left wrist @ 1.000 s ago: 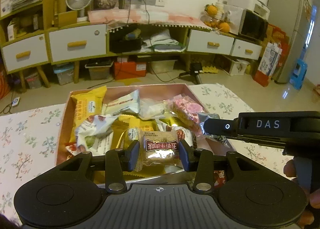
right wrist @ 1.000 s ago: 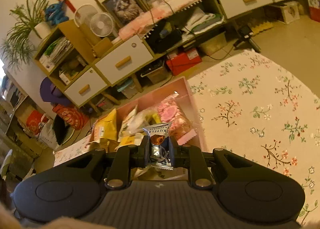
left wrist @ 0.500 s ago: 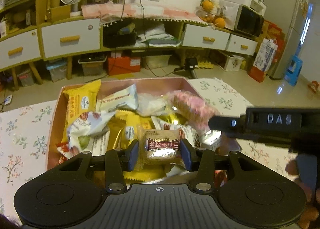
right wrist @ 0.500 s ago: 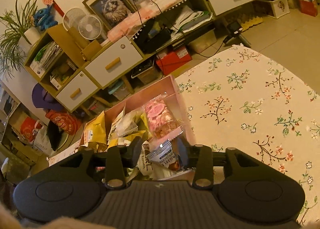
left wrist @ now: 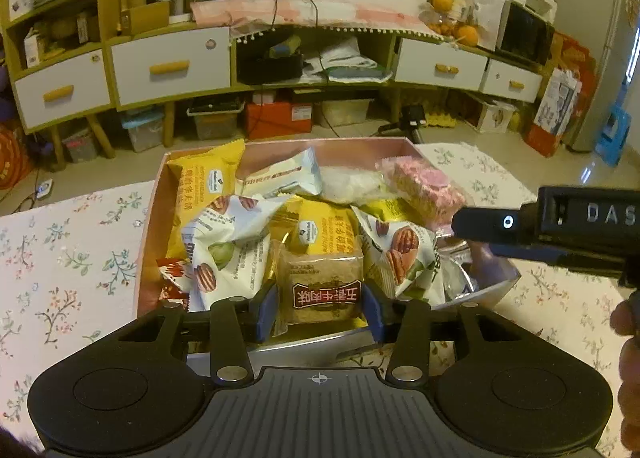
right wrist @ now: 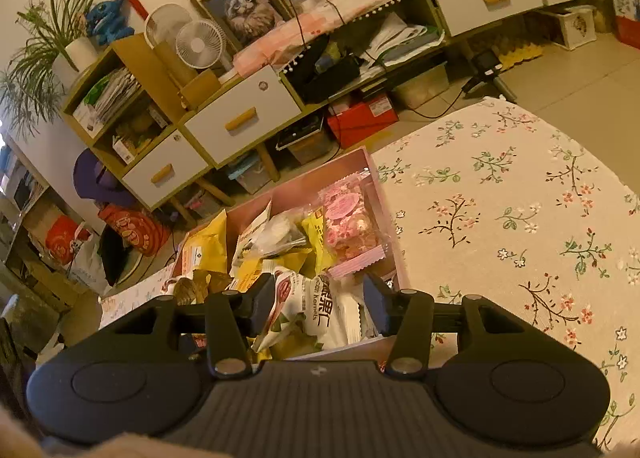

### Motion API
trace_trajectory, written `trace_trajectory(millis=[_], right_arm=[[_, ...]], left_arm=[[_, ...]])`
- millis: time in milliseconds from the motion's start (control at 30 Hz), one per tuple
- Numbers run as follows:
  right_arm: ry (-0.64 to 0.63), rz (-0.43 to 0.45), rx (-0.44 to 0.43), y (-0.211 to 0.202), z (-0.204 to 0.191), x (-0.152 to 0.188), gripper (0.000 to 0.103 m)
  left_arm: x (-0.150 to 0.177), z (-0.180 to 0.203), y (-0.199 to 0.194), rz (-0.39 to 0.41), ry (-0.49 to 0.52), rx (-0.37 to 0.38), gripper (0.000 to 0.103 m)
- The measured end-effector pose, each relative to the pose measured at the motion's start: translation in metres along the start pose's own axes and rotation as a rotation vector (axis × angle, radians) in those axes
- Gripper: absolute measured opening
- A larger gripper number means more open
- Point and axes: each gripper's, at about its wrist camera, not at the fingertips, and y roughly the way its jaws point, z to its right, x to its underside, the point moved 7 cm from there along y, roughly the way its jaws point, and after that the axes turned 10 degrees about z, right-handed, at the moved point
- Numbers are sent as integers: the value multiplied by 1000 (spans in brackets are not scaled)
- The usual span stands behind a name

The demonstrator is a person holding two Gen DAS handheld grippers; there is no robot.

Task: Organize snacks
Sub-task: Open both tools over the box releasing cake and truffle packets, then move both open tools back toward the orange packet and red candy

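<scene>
A pink box (left wrist: 280, 147) full of snack packets stands on the flowered tablecloth. My left gripper (left wrist: 320, 306) is shut on a brown beef-snack packet (left wrist: 322, 286) with a red label, held over the box's near edge. My right gripper (right wrist: 318, 304) is open and empty above the near end of the box (right wrist: 376, 177), over a white nut packet (right wrist: 316, 308). It also shows in the left wrist view (left wrist: 560, 225) over the box's right side. A silver packet (left wrist: 460, 278) lies in the box under it.
In the box lie yellow packets (left wrist: 208, 185), white nut packets (left wrist: 228, 246) and a pink candy packet (right wrist: 348, 221). The flowered tablecloth (right wrist: 520, 217) spreads right of the box. A cabinet with drawers (left wrist: 168, 65) stands beyond the table.
My right gripper opened and let go of the silver chocolate packet, which dropped into the box. My left gripper kept its hold on the brown packet and came lower and closer to the box.
</scene>
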Motion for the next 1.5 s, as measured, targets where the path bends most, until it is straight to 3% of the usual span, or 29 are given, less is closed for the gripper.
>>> trace_trajectory(millis=[233, 433, 800, 1000, 1200, 1500], right_arm=[[-57, -10, -1, -6, -4, -1, 57], [-115, -23, 17, -19, -6, -2, 69], [-234, -36, 20, -50, -9, 3, 89], [-289, -63, 31, -62, -6, 12, 95], [-388, -92, 47, -67, -4, 24, 98], [-455, -124, 93, -63, 11, 37, 99]], left_arm=[[-5, 4, -11, -1, -4, 21, 66], [-6, 13, -29, 5, 7, 35, 75], [14, 15, -65, -22, 0, 36, 81], [30, 11, -85, -36, -19, 27, 86], [45, 10, -100, -16, -25, 39, 91], [70, 23, -87, -54, 11, 34, 91]])
